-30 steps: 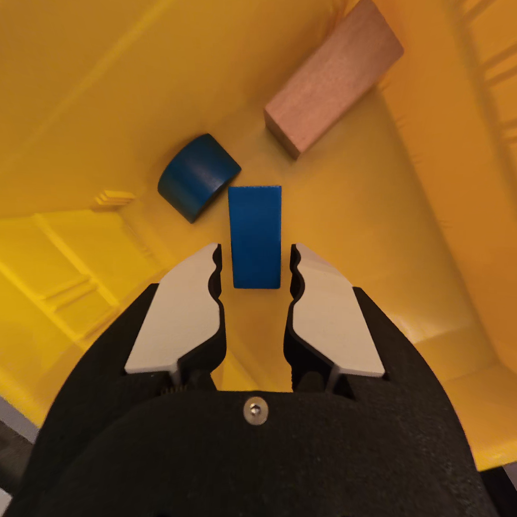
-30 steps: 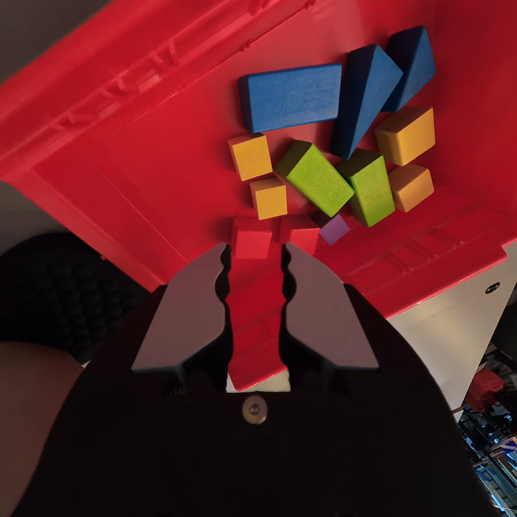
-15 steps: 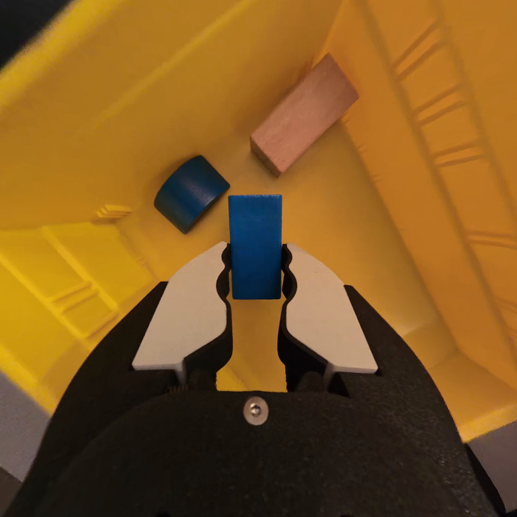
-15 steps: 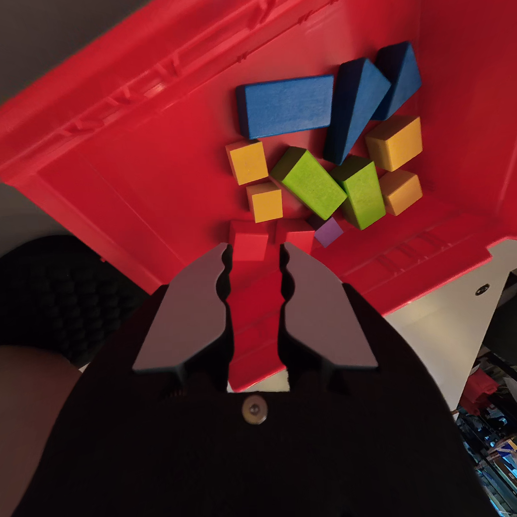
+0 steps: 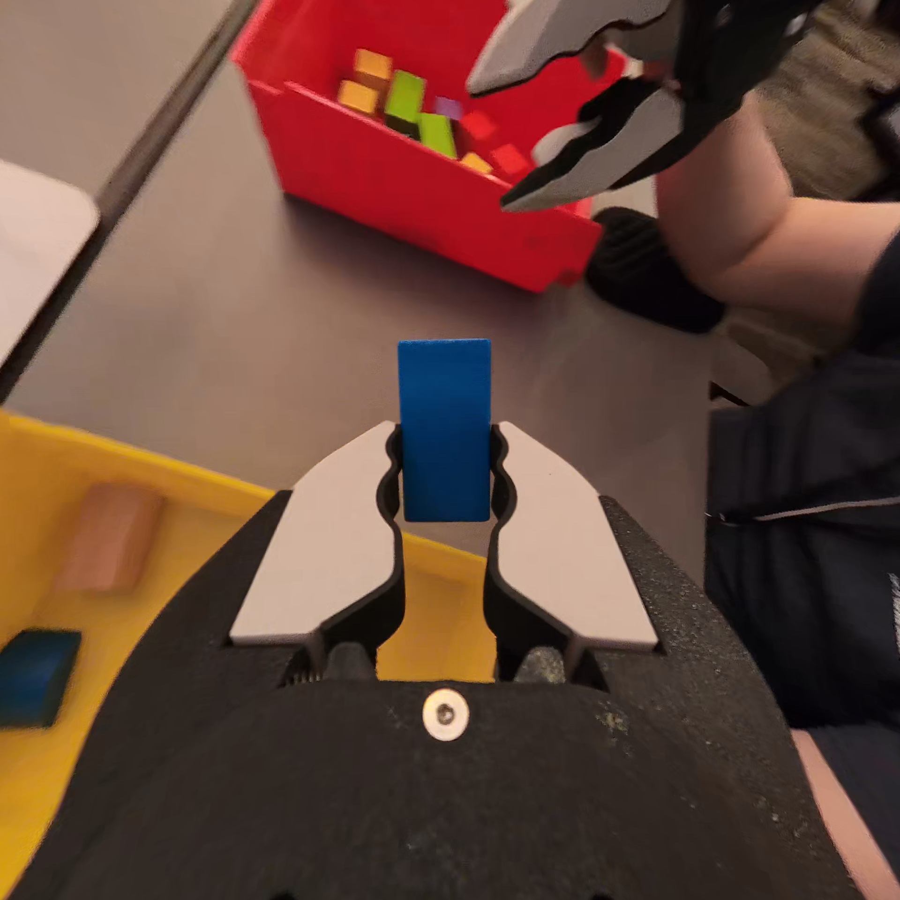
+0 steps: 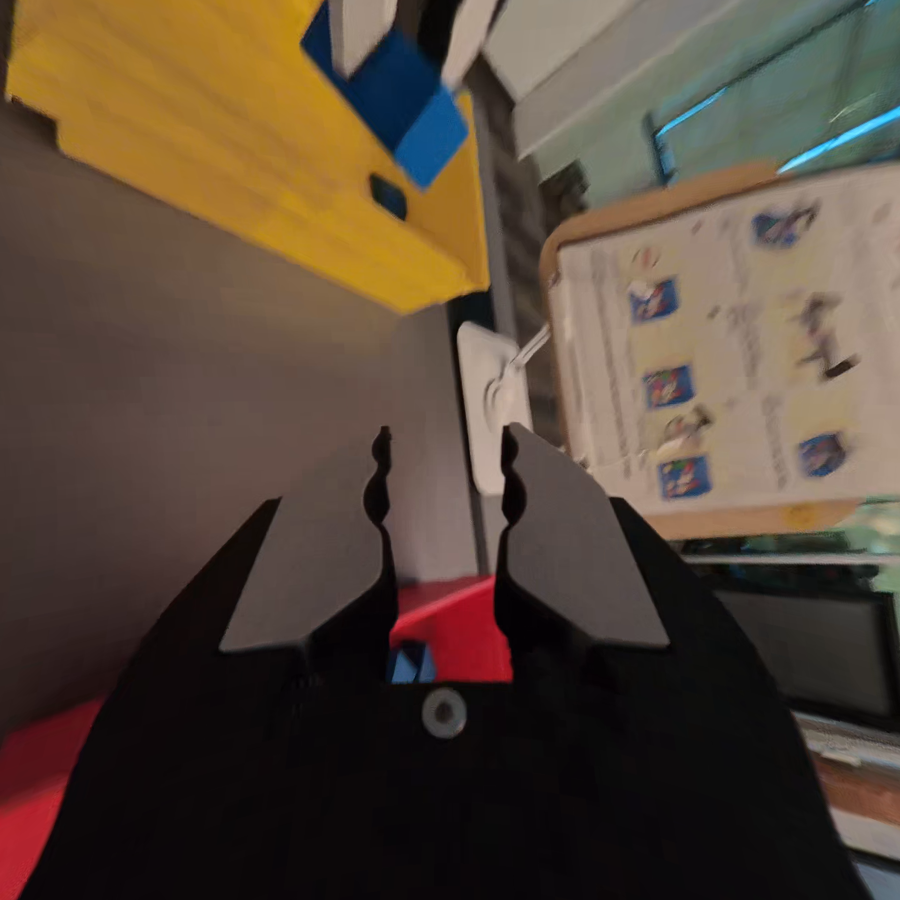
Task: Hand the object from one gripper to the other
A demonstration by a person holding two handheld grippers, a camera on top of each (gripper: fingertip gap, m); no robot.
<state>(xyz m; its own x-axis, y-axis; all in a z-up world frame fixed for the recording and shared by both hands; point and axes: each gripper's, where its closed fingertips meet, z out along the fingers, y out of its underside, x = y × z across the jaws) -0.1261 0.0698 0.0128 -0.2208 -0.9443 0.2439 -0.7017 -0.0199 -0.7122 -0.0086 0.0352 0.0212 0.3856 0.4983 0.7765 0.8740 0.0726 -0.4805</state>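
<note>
Since the earlier frames, the left gripper [image 5: 444,428] has closed on the blue block [image 5: 444,431] and lifted it out of the yellow bin [image 5: 146,467]; the right gripper [image 6: 444,433] has left the red bin [image 5: 389,180] and swung toward the left one.

Current state: the left gripper is clamped on the block's two long sides. The block is held in the air above the grey table [image 5: 243,316], just beyond the yellow bin's rim. Its long axis runs forward along the fingers, and roughly the far half projects free past the fingertips. The right gripper holds nothing; its jaws stand apart with a clear gap between them.

Governing relation: in the right wrist view the block [image 6: 419,117] lies ahead, above and slightly left of the right gripper's axis, well apart from its tips. In the left wrist view the right gripper [image 5: 545,141] is ahead and to the right, above the red bin.

Judgement: the transfer has not yet begun. The right gripper must close the distance and align its gap with the block's free end.
</note>
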